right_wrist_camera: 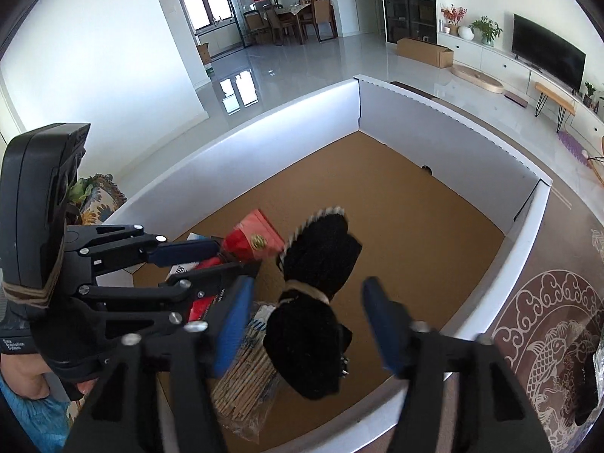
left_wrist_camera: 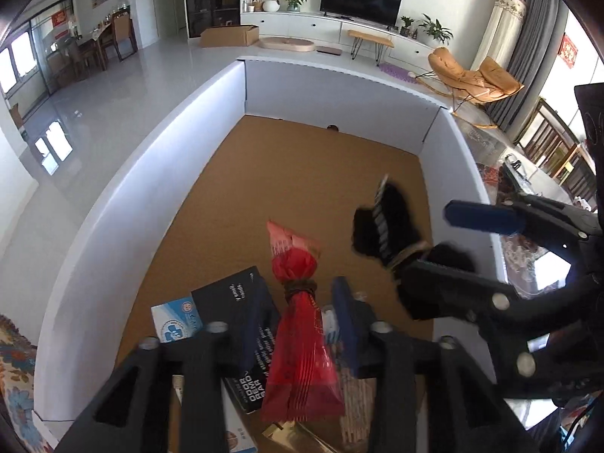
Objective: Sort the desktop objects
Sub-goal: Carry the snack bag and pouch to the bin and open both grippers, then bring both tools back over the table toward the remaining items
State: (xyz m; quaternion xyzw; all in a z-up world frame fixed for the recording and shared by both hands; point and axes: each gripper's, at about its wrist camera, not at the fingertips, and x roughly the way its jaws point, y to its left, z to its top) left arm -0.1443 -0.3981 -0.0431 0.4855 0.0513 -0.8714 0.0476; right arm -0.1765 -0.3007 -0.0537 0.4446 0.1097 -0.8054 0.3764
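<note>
Both grippers hang over a large white-walled cardboard box with a brown cork-like floor [left_wrist_camera: 211,120], pointing steeply down into it.

The left gripper [left_wrist_camera: 302,324] has its jaws apart. A red plastic bag bundle tied at the waist with brown cord [left_wrist_camera: 298,302] sits between the blue-padded fingers [left_wrist_camera: 345,313]; whether the pads touch it cannot be told, and it looks blurred. In the right wrist view the left gripper [right_wrist_camera: 222,260] comes in from the left, the red bundle [right_wrist_camera: 251,239] near its tips.

The right gripper [right_wrist_camera: 309,321] has its jaws wide apart. A black fuzzy bundle tied in the middle with pale cord [right_wrist_camera: 317,302] lies between the blue fingers [right_wrist_camera: 381,321], with clear gaps on both sides, so the pads are not on it. In the left wrist view the right gripper [left_wrist_camera: 438,238] enters from the right, the black bundle [left_wrist_camera: 381,226] just beside its tips.

On the box floor near the red bundle: a dark box with white lettering [left_wrist_camera: 241,324], a small white-and-blue card packet [left_wrist_camera: 175,319], and a clear packet of thin wooden sticks [right_wrist_camera: 245,373] just beside the black bundle. All the items crowd the near end of the box; the far end shows bare floor.

The box stands on a brown table top with a white fish and cloud pattern [right_wrist_camera: 547,332]. Behind it are a glossy tiled floor [right_wrist_camera: 302,64], a black television [left_wrist_camera: 360,0] and an orange rocking chair [left_wrist_camera: 468,75].
</note>
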